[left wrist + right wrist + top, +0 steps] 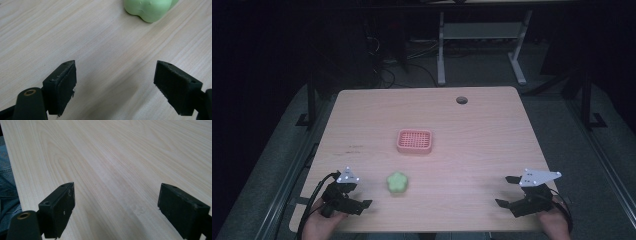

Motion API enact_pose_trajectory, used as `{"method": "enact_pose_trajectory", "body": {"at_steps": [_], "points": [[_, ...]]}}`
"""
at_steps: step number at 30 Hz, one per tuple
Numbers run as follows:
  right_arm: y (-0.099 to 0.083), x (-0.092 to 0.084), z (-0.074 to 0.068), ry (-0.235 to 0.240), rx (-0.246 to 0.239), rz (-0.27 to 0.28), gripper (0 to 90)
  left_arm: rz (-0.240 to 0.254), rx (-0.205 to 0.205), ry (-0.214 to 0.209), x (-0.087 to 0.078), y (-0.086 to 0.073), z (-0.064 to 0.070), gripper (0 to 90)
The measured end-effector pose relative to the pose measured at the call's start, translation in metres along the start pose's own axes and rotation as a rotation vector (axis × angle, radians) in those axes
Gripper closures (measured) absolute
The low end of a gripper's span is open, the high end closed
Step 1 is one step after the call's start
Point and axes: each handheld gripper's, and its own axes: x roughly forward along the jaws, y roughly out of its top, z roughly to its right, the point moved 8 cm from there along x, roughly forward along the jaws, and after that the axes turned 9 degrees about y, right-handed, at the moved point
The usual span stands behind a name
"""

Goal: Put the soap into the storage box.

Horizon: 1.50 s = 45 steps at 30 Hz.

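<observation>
The left gripper (358, 196) is seen at the near left corner of the wooden table (482, 135), held in a hand (323, 224) that comes in from the bottom edge, with a black cable (313, 197) looped off its left side and a grey three-cornered plate (347, 176) on top. Its jaws are spread wide and nothing is held between them; in the left gripper view the left gripper (115, 82) is shown low over bare wood grain. A green flower-shaped lump (396, 182), soft-looking with rounded lobes, is placed just right of that gripper on the near part of the table, apart from the jaws; in the left gripper view the green flower-shaped lump (148, 8) is cut by the top edge, ahead of the jaws and slightly right. A pink perforated tray (415, 141) is found farther off, near the table's centre, well apart from both grippers and empty as far as can be told. A round cable hole (461, 100) is seen at the far side, right of centre. The right gripper (506, 191) is held at the near right corner by the other hand (554, 225), its jaws also wide apart and empty. In the right gripper view the right gripper (116, 203) is shown over plain tabletop, with blue denim (7, 192) visible past the table edge at left.
</observation>
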Motion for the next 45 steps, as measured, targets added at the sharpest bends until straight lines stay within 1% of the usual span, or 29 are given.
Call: {"method": "enact_pose_trajectory", "body": {"at_steps": [2,3,6,7,13,14,15,16,21,22,23,26,27,29,30,32,36,39,41,43,44,45], "points": [[0.000,0.000,0.000,0.000,-0.002,0.000,13.8,0.003,-0.001,0.002,0.000,0.000,0.000,18.3],[0.001,0.000,-0.002,0.005,-0.008,0.003,13.8,0.013,-0.008,0.005,-0.002,0.002,0.000,18.3],[0.001,0.000,-0.002,0.003,-0.008,0.002,13.8,0.017,-0.009,0.009,-0.003,0.002,0.000,18.3],[0.001,0.000,-0.002,0.005,-0.004,-0.001,13.8,0.019,-0.004,0.009,-0.003,0.003,0.000,18.3],[0.000,0.000,-0.003,0.000,-0.002,0.000,13.8,0.009,0.000,-0.001,0.000,0.003,0.002,18.3],[0.000,-0.001,-0.003,0.001,0.005,0.005,13.8,0.007,-0.008,-0.003,0.001,0.002,0.003,18.3],[0.001,-0.001,-0.003,-0.001,0.004,0.003,13.8,0.005,0.002,0.000,0.000,0.002,0.003,18.3],[0.001,-0.001,-0.003,0.000,-0.005,0.004,13.8,0.007,0.005,0.001,0.000,0.002,0.003,18.3],[0.001,0.000,-0.005,0.001,-0.009,-0.004,13.8,-0.006,0.018,0.006,0.002,0.002,0.006,18.3],[0.001,0.000,-0.005,0.001,-0.009,-0.004,13.8,-0.006,0.024,0.007,0.002,0.003,0.006,18.4],[0.000,-0.001,-0.005,0.001,-0.016,-0.002,13.8,0.000,0.022,0.008,0.002,0.004,0.006,18.3],[0.001,-0.002,-0.004,-0.001,-0.007,0.007,13.8,0.000,0.028,0.003,0.002,0.006,0.010,18.3],[0.001,-0.002,-0.004,-0.001,-0.008,0.007,13.8,-0.001,0.036,0.002,0.002,0.007,0.011,18.3],[0.001,-0.001,-0.004,-0.002,-0.010,0.001,13.8,0.000,0.036,-0.002,0.003,0.009,0.013,18.4],[0.000,-0.001,-0.004,-0.001,-0.011,0.000,13.8,0.001,0.048,-0.002,0.003,0.010,0.013,18.3],[0.000,0.000,-0.004,0.000,-0.010,0.000,13.8,0.006,0.043,-0.007,0.004,0.013,0.016,18.3],[0.001,0.000,-0.004,0.000,-0.010,0.002,13.8,0.020,0.066,-0.008,0.003,0.019,0.021,18.3],[0.001,0.000,-0.004,0.001,-0.011,0.001,13.8,0.008,0.085,-0.014,0.005,0.022,0.024,18.3],[0.000,0.000,-0.004,0.001,-0.009,0.001,13.8,0.012,0.085,-0.013,0.006,0.025,0.026,18.3],[0.000,0.000,-0.004,0.000,-0.011,0.001,13.8,0.015,0.095,-0.019,0.006,0.028,0.028,18.4],[0.000,0.000,-0.004,-0.001,-0.013,-0.001,13.8,0.022,0.093,-0.023,0.006,0.030,0.029,18.3],[0.000,0.000,-0.004,0.000,-0.014,0.000,13.8,0.017,0.093,-0.029,0.006,0.031,0.030,18.3]]}}
